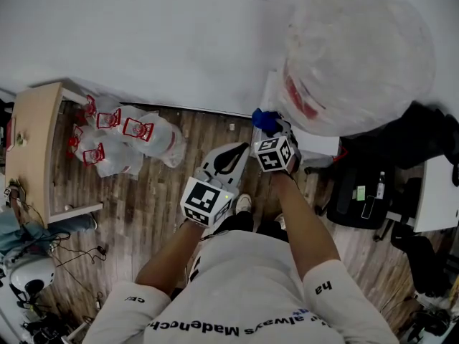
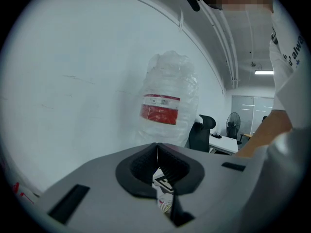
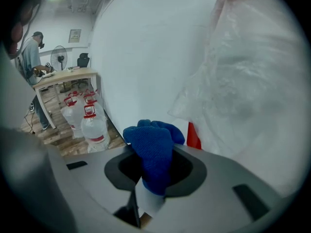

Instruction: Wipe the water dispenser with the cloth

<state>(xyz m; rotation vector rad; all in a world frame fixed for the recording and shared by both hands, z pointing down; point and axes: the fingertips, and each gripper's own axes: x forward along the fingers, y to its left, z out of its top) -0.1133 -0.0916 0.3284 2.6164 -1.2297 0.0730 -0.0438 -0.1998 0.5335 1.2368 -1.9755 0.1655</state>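
Note:
The water dispenser [image 1: 315,143] stands against the white wall, and its big bottle [image 1: 358,56], wrapped in clear plastic with a red label, sits on top. My right gripper [image 1: 271,125] is shut on a blue cloth [image 1: 264,119] just left of the dispenser's top. The right gripper view has the cloth [image 3: 153,147] bunched between the jaws of that gripper [image 3: 155,155], with the wrapped bottle [image 3: 243,81] close on the right. My left gripper [image 1: 242,149] hangs shut and empty beside it, apart from the dispenser. From the left gripper [image 2: 157,152], the bottle [image 2: 167,101] shows ahead.
Several water jugs with red handles [image 1: 122,138] lie on the wood floor by a wooden table [image 1: 32,142] at the left. Black bags [image 1: 366,192] and a white desk edge [image 1: 437,192] crowd the right. A person [image 3: 34,52] stands at a far table.

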